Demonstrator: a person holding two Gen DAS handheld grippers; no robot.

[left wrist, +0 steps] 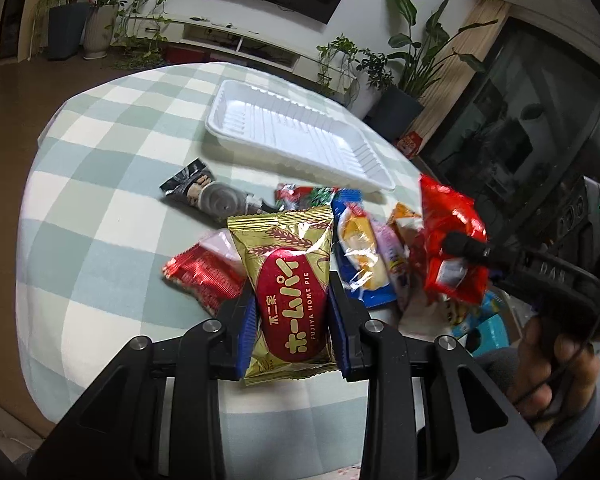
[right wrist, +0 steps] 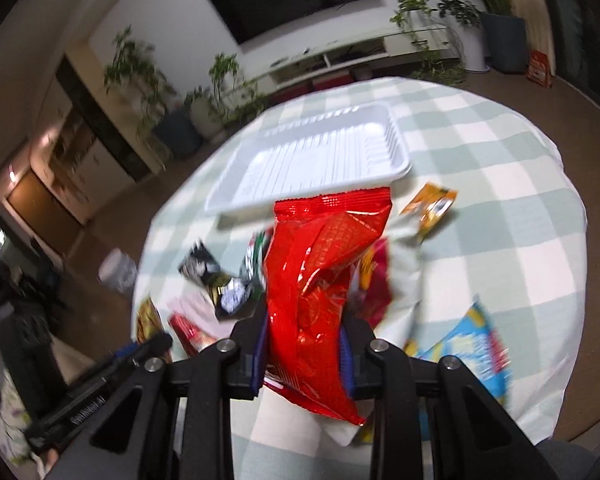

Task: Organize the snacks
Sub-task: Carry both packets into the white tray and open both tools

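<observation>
The left claw (left wrist: 292, 308) is clamped on a gold foil snack packet with a red oval label reading "Fujiya Home Pie" (left wrist: 286, 280), its blue-padded fingers (left wrist: 247, 330) pressing the packet's two long sides and holding it above the bench (left wrist: 112, 184), which is round and covered in a pale green and white checked cloth. The right claw (right wrist: 304, 350) is clamped on a crinkled shiny red foil snack bag (right wrist: 320, 280), which stands up between its fingers and is lifted off the cloth; in the left wrist view the same red bag (left wrist: 452, 240) hangs at the right side, gripped by the other tool's black fingertip. Beyond both packets lies a shallow white ribbed plastic tray (left wrist: 292, 128), rectangular, with nothing in it, well back on the bench. Between the tray and the claws a loose heap of snacks rests on the cloth: a black and silver wrapper (left wrist: 204, 192), a red foil packet with a pink end (left wrist: 204, 276) just left of the gold one, a blue-edged clear packet showing yellow pastry (left wrist: 360, 256) just right of it, and an orange sachet (right wrist: 430, 206) near the tray's right corner. A light blue printed bag (right wrist: 466, 344) lies at the right edge of the right wrist view, blurred.
</observation>
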